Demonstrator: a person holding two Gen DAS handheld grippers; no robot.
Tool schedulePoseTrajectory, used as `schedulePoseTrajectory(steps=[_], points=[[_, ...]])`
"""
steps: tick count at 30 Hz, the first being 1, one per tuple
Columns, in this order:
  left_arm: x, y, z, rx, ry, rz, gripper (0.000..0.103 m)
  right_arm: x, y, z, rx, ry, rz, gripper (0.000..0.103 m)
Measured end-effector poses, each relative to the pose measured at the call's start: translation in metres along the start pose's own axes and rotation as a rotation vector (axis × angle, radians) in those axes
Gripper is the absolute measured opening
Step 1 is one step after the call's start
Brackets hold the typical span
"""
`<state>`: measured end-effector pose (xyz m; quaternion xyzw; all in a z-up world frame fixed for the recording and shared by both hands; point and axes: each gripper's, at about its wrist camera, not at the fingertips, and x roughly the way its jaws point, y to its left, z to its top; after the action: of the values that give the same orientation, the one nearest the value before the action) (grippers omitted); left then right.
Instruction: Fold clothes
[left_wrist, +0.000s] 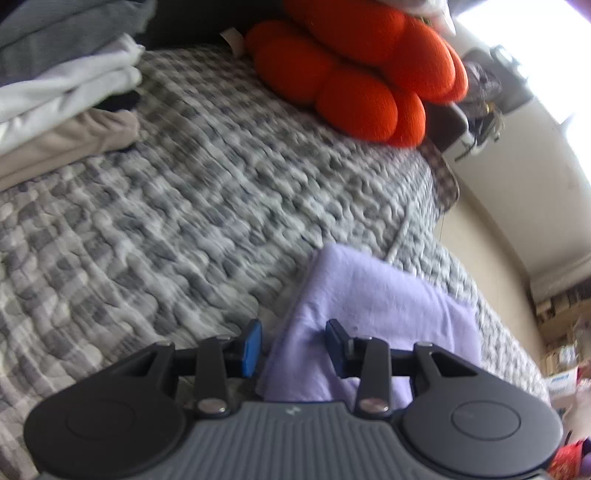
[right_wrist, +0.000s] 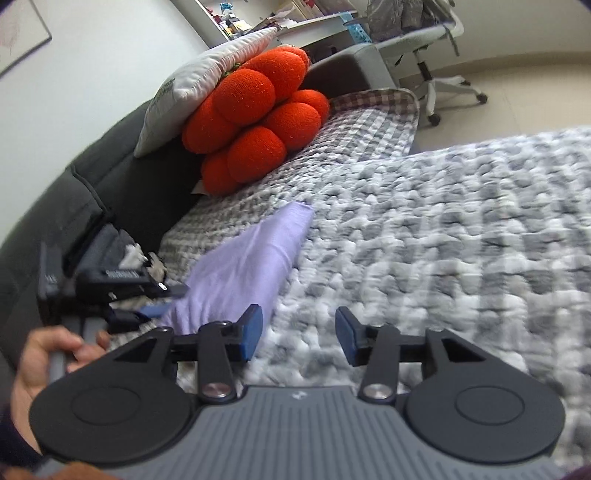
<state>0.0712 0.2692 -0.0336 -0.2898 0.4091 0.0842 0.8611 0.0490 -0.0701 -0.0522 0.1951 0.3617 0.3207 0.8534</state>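
— Lavender cloth (left_wrist: 373, 306), folded, lies on the checked quilt (left_wrist: 184, 192), its edge between my left tool's (left_wrist: 293, 345) parted pads; is it gripped?
— No; my right tool (right_wrist: 299, 334) gapes empty just beside it. I'd judge this fold finished; next, stack it.

Two handheld grippers, both with fingers parted.

The left gripper (left_wrist: 293, 345) pointed steeply downward, its blue-padded fingers (left_wrist: 251, 343) apart with a gap between them. The right gripper (right_wrist: 299, 334) angled down more gently, its fingers (right_wrist: 253, 332) spread a little wider, nothing pinched between them. In the right wrist view, a person's left hand (right_wrist: 44, 365) gripped the left gripper's handle.
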Motion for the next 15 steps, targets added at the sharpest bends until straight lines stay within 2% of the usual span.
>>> schedulePoseTrajectory(steps=[6, 9, 13, 15], points=[[0.004, -0.006, -0.004, 0.026, -0.014, 0.015, 0.035, 0.032, -0.008, 0.011, 0.182, 0.003, 0.078, 0.048], [0.004, -0.004, -0.004, 0.025, -0.016, 0.007, 0.034, 0.051, -0.004, 0.014, 0.207, 0.014, 0.077, 0.048], [0.006, 0.001, -0.002, 0.004, -0.010, -0.011, 0.032, 0.064, 0.001, 0.021, 0.206, -0.014, 0.078, 0.049], [0.007, 0.001, -0.002, -0.003, -0.009, -0.014, 0.032, 0.070, 0.001, 0.022, 0.227, -0.022, 0.080, 0.045]])
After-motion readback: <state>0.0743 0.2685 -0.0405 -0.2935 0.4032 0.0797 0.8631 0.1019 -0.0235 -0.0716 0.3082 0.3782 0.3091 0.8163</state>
